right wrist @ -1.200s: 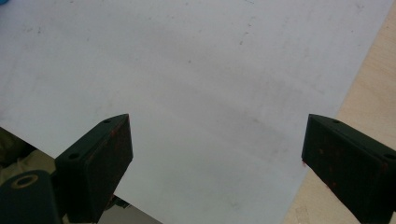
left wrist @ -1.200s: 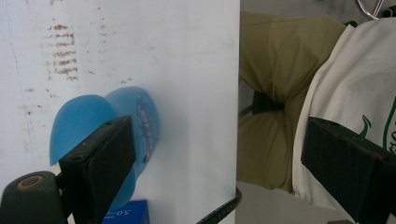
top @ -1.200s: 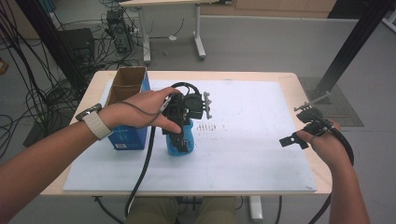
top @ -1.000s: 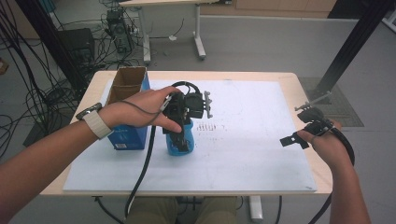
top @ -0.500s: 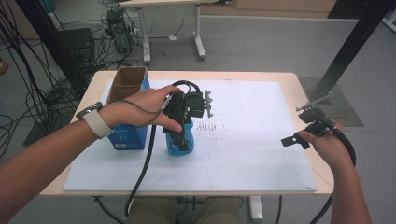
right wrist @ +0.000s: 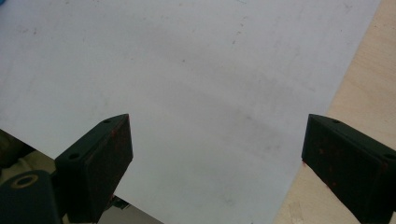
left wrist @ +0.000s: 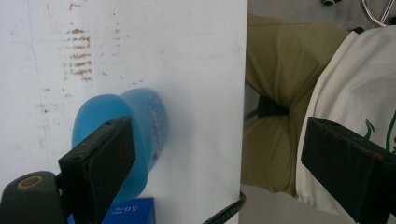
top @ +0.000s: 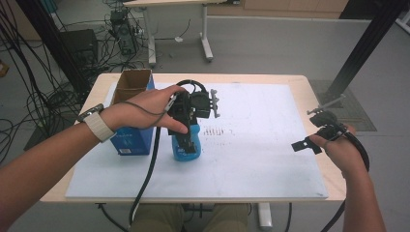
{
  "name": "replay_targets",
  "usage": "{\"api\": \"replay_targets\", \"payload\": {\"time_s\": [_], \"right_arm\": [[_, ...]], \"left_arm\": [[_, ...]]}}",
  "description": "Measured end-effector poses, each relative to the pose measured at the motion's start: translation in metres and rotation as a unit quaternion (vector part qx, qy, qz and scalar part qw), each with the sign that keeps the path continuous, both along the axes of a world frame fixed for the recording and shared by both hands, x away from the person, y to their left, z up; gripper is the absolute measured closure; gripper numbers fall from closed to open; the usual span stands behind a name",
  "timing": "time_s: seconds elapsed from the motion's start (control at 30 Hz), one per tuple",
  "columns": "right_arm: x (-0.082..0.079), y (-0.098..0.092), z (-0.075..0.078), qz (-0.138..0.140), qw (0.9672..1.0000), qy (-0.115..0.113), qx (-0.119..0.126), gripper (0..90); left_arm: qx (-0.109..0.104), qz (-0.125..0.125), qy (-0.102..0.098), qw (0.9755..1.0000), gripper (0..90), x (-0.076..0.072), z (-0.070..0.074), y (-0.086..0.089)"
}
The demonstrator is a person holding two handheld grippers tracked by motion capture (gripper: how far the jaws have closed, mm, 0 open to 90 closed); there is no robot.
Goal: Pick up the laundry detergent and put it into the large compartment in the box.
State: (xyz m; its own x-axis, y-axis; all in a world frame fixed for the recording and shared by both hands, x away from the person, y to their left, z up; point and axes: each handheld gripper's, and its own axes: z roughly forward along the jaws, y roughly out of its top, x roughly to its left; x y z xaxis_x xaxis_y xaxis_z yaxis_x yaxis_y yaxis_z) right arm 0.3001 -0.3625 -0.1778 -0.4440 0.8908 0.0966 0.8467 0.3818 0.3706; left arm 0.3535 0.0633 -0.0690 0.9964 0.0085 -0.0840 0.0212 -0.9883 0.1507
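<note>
A blue translucent container [top: 183, 151] stands on the white mat [top: 251, 159], just right of a blue carton [top: 129, 140]. My left gripper [top: 186, 141] hangs over the container and points down toward the person. In the left gripper view the container [left wrist: 144, 121] lies behind the left jaw, not between the jaws, and my left gripper [left wrist: 224, 170] is open wide with nothing in it. My right gripper [top: 312, 129] hovers at the mat's right edge. In the right gripper view my right gripper [right wrist: 219, 163] is open over bare mat.
The blue carton has an open cardboard top [top: 133, 79] at the table's left side. Brown smudges [top: 217, 131] mark the mat near its middle. The wooden table edge [right wrist: 359, 93] shows past the mat on the right. A cable [top: 147, 169] trails from the left gripper off the near edge.
</note>
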Motion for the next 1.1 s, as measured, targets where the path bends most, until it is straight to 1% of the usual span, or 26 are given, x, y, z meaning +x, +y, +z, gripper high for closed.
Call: {"api": "replay_targets", "payload": {"time_s": [0.27, 0.6, 0.77, 1.1], "right_arm": [[0.000, 0.000, -0.002, 0.000, 1.0000, 0.000, 0.002, 8.7], [0.002, 0.004, -0.001, 0.004, 1.0000, -0.001, 0.002, 8.7], [0.003, 0.005, -0.001, 0.007, 1.0000, 0.000, 0.002, 8.7], [0.003, 0.005, -0.002, 0.007, 1.0000, 0.001, 0.003, 8.7]], "left_arm": [[0.000, 0.003, -0.001, 1.0000, 10.6, 0.000, 0.002, 0.002], [0.000, 0.007, -0.002, 1.0000, 10.6, -0.001, 0.005, 0.004], [-0.002, 0.009, -0.006, 0.9999, 10.6, -0.002, 0.006, 0.005], [-0.013, 0.039, -0.018, 0.9990, 10.1, 0.000, 0.013, 0.010]]}}
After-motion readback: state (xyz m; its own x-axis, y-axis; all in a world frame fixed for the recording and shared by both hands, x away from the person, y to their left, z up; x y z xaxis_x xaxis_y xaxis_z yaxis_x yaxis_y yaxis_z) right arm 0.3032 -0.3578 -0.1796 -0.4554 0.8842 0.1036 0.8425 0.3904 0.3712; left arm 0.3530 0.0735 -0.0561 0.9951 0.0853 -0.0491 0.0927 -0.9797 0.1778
